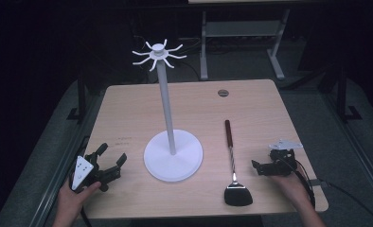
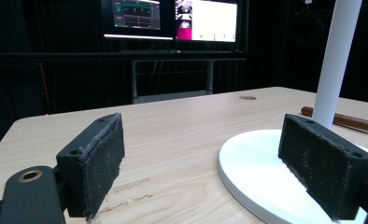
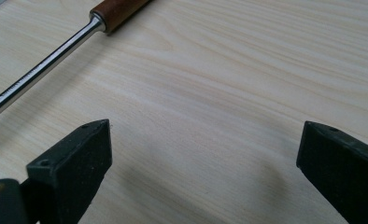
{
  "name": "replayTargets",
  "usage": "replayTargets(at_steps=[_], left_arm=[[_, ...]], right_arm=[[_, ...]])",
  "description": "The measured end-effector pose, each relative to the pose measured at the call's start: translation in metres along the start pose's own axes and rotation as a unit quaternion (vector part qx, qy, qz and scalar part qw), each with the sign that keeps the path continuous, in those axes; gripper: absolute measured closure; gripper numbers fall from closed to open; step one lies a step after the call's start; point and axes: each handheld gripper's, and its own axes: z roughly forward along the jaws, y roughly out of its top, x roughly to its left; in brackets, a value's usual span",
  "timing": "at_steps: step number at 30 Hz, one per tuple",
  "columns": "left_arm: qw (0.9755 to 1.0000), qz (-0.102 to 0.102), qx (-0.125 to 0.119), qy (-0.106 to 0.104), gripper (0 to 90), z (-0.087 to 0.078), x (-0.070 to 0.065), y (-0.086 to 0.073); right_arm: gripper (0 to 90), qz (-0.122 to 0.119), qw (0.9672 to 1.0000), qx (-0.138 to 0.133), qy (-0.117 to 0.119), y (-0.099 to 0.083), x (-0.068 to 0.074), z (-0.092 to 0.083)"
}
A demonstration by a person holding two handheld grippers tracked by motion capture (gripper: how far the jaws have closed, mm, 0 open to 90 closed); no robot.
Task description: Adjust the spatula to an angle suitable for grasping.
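Observation:
A white rack (image 1: 166, 109) stands mid-table: a tall pole on a round base (image 1: 173, 161), with several curved hooks (image 1: 158, 53) at its top. To its right lies a spatula (image 1: 231, 156) with a brown handle at the far end and a black blade (image 1: 237, 195) at the near end. My left gripper (image 1: 112, 154) rests at the front left, open and empty, aimed at the base (image 2: 261, 177); the pole (image 2: 334, 60) rises ahead of its jaws (image 2: 215, 172). My right gripper (image 1: 258, 168) sits at the front right, open and empty (image 3: 203, 163), just right of the spatula's shaft (image 3: 37, 74).
A round cable hole (image 1: 223, 92) lies near the table's far edge. A second table's metal frame (image 1: 241, 42) stands behind in the dark. Lit monitors (image 2: 173, 18) show past the far edge. Bare wood (image 1: 128, 113) spreads to the left of the rack.

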Motion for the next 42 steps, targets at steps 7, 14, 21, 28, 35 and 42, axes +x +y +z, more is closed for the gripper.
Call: replayTargets(at_steps=[7,14,21,28,35,42], left_arm=[[1.0,-0.001,0.0,0.001,14.0,0.0,0.0,0.0],[1.0,-0.003,-0.004,0.004,14.0,0.0,0.001,0.0],[1.0,-0.004,-0.005,0.002,14.0,-0.001,0.001,0.0],[1.0,-0.001,-0.001,0.001,14.0,0.0,0.0,0.0],[1.0,0.0,-0.001,0.004,14.0,0.0,0.0,0.0],[1.0,0.0,-0.001,0.007,14.0,0.0,0.0,0.0]], right_arm=[[6.2,-0.007,0.9999,-0.008,0.0,0.007,0.0,-0.002],[13.3,-0.018,0.9997,-0.015,0.004,0.022,0.001,0.0],[20.3,-0.011,0.9998,-0.019,0.002,0.033,0.001,0.0],[34.9,-0.005,0.9993,-0.036,0.005,0.043,-0.002,0.002],[58.2,0.003,0.9989,-0.045,0.013,0.054,-0.007,0.007],[74.3,0.004,0.998,-0.059,0.022,0.065,-0.01,0.016]])
